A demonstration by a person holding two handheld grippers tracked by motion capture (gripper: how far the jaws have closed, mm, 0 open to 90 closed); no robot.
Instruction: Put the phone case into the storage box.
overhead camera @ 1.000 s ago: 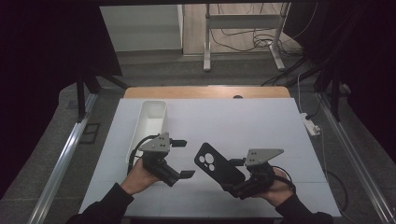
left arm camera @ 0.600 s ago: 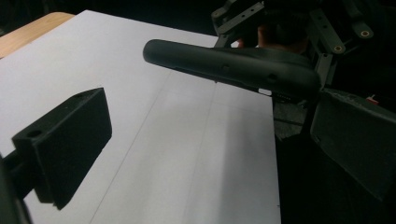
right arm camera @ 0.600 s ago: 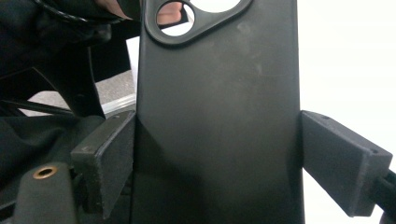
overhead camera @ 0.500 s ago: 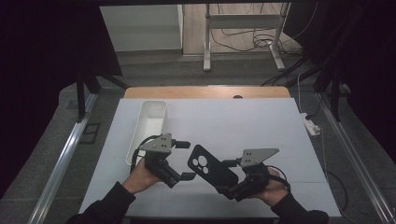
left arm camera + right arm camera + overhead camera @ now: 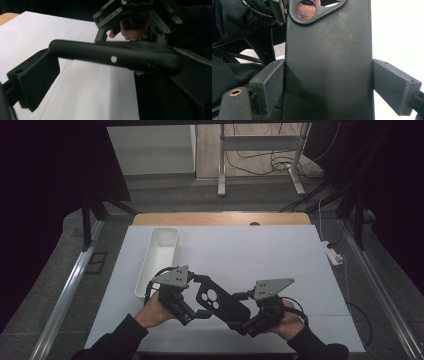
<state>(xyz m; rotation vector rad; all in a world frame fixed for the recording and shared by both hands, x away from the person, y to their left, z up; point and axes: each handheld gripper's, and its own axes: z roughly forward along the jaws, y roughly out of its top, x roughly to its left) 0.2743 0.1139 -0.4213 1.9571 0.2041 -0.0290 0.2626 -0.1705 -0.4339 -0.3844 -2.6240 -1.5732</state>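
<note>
A black phone case [image 5: 220,302] with a camera cut-out hangs above the white table [image 5: 260,255], near its front edge. My right gripper [image 5: 240,312] is shut on its lower part; in the right gripper view both pads press the sides of the case [image 5: 327,62], the right gripper [image 5: 329,75] holding it upright. The camera end of the case [image 5: 115,58] lies across the tips of my left gripper [image 5: 113,63], whose jaws stand wide on either side of it. In the high view the left gripper [image 5: 202,296] is just left of the case.
A long white bin [image 5: 159,257] stands at the table's left, behind the left hand. A wooden strip [image 5: 220,218] borders the far edge. A power strip [image 5: 332,254] lies off the right edge. Bare white tabletop lies beyond the hands.
The right gripper has carried the phone case leftward, and its camera end now sits between the left gripper's jaws. The left hand has stayed in place.
</note>
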